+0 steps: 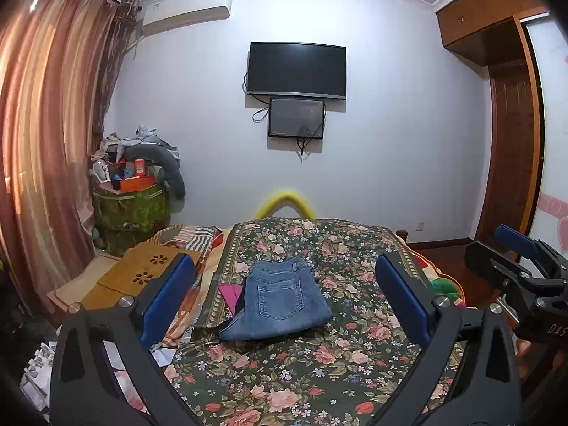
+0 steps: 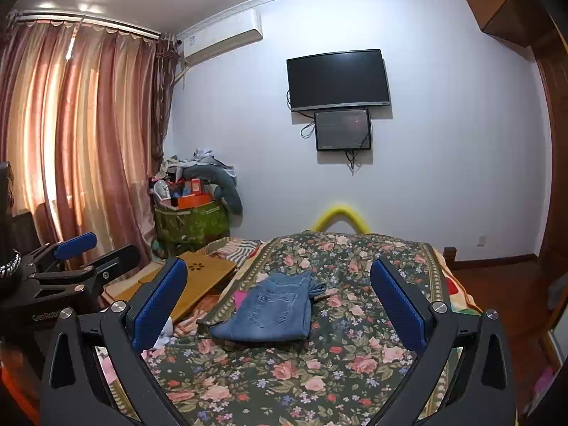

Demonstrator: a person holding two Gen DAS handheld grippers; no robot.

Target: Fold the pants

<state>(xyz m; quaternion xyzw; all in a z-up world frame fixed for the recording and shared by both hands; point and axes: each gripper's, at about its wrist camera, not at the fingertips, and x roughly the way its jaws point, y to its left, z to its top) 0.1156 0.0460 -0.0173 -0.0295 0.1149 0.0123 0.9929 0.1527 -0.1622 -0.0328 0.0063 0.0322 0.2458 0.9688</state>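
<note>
Up ahead, the folded pants (image 1: 276, 300) lay on the flowery blanket (image 1: 319, 362), past both tongs. The left tongs (image 1: 284, 294) and right tongs (image 2: 280, 301) were spread wide, holding nothing.

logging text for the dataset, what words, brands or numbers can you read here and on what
"GenRobo", cut off by the finger in front, on the left gripper body in the right wrist view.
"DAS", cut off at the frame edge, on the right gripper body in the left wrist view.
Label on the air conditioner: too small to read.
Logo on the TV bezel: blurred.
Folded jeans: no text visible.
</note>
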